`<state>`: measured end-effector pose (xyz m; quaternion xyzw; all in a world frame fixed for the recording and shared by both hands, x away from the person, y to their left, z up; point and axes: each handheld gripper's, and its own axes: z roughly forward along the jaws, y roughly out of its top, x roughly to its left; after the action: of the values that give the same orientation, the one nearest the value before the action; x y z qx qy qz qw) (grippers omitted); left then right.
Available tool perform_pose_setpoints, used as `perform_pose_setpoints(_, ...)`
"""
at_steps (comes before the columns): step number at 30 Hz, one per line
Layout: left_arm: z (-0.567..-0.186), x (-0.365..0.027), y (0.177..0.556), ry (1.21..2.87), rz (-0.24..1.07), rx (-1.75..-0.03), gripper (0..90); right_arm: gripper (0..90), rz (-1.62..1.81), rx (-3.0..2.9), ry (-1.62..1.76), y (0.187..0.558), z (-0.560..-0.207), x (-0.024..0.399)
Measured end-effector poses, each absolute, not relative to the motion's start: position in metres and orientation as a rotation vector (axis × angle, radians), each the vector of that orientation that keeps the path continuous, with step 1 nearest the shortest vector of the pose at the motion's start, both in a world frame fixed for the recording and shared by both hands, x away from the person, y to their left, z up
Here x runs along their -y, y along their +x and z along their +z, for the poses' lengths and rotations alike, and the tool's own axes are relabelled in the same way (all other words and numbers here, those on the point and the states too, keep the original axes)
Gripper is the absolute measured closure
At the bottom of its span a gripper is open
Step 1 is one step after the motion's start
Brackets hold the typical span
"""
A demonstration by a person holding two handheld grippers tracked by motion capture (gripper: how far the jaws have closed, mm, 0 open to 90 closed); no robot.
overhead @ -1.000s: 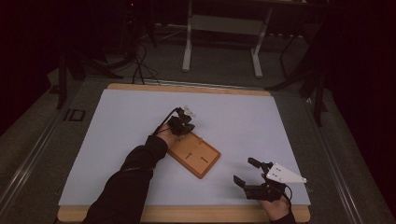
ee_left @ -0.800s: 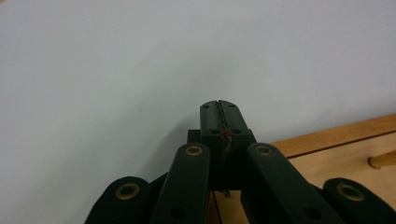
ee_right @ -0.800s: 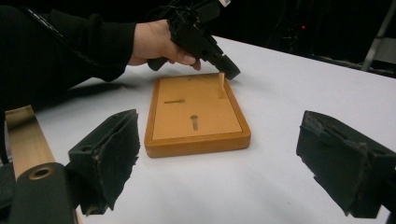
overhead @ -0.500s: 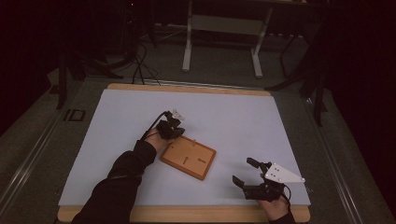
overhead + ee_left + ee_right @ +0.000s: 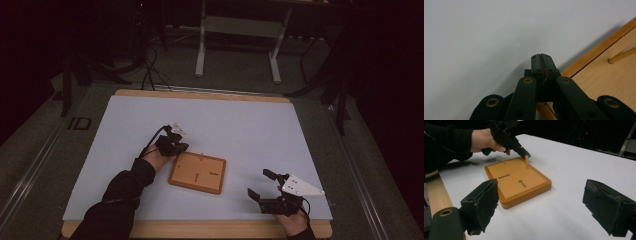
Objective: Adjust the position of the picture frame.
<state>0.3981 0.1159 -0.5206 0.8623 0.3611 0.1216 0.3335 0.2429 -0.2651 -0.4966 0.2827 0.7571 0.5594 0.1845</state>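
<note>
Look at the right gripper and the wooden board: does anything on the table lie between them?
Nothing visible does. Bare white table top separates the open right gripper from the wooden board. The left gripper, jaws shut, sits at the board's far corner beside the upright peg, beyond that path.

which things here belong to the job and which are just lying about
In the job:
flat square wooden board
short upright wooden peg on it
left gripper, shut, beside the board
right gripper, open

Lying about:
white table mat
grey metal stand
</note>
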Motion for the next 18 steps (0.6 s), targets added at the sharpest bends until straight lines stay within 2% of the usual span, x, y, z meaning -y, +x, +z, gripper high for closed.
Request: perform_pose_setpoints(18,-0.523,-0.126,0.372,2.249,0.29,-0.943,90.0,12.9,1.572,-2.139,0.803,0.243,-0.497,0.264)
